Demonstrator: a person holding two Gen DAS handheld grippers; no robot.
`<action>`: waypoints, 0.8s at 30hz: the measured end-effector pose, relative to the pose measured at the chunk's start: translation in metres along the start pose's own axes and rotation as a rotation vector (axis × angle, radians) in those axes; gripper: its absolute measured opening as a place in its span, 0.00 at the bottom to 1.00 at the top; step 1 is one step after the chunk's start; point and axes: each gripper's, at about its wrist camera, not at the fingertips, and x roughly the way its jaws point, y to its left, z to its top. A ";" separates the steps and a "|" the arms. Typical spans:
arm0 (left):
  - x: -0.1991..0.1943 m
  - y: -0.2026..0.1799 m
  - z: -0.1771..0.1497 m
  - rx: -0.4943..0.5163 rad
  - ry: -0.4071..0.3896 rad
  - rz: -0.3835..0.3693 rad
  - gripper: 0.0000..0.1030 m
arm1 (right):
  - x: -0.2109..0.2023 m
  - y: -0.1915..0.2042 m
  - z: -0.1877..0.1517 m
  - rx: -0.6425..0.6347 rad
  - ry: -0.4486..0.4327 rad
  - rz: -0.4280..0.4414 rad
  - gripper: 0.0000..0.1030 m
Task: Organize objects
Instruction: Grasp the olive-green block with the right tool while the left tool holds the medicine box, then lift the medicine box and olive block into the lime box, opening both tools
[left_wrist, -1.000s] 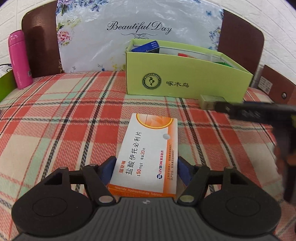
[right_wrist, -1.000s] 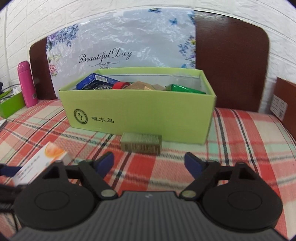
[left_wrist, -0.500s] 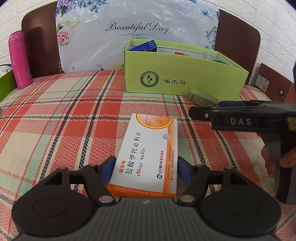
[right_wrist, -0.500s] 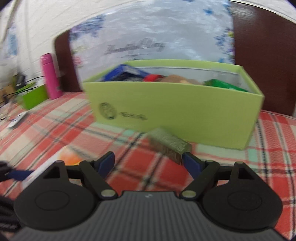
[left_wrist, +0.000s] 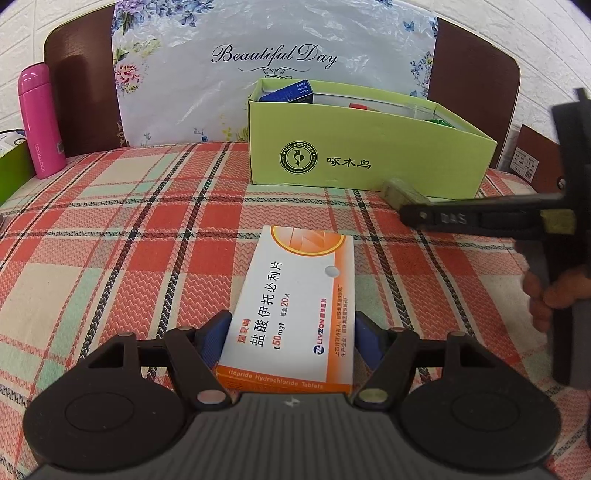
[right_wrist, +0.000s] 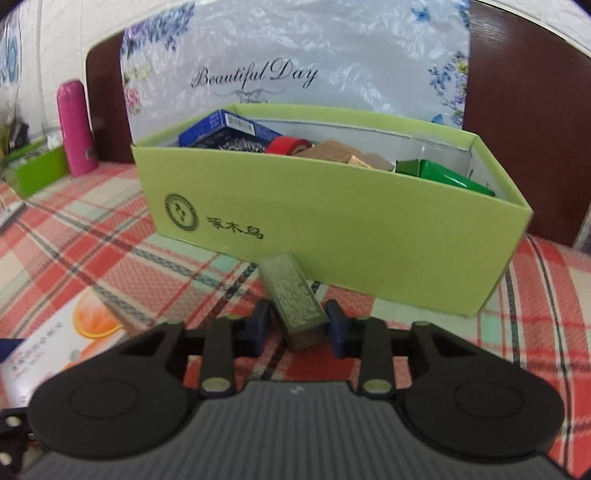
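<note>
The small olive-green carton (right_wrist: 293, 301) lies on the checked cloth (right_wrist: 110, 266) straight ahead of the right gripper (right_wrist: 297, 325), its near end between the blue pads (right_wrist: 258, 325); the jaws have just been closing and now sit against its two sides, gripping it. Just beyond the carton's far end stands the green open box (right_wrist: 369, 236), holding a blue packet (right_wrist: 221, 127), a red roll (right_wrist: 286, 144) and a green tin (right_wrist: 450, 177). The white and orange medicine box (left_wrist: 295, 306) lies flat between the fingers of the left gripper (left_wrist: 291, 338), whose pads stand apart at its sides; whether they press on it I cannot tell. A pink bottle (left_wrist: 40, 118) stands far off to that gripper's left.
</note>
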 end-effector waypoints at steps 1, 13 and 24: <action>0.000 -0.001 0.000 0.003 0.001 0.004 0.70 | -0.006 0.000 -0.004 0.012 0.005 -0.013 0.22; -0.012 -0.030 -0.008 0.031 0.024 -0.031 0.70 | -0.105 0.012 -0.070 0.133 0.075 0.004 0.31; 0.003 -0.029 0.012 -0.048 0.061 0.032 0.72 | -0.102 0.015 -0.069 0.114 0.050 -0.019 0.49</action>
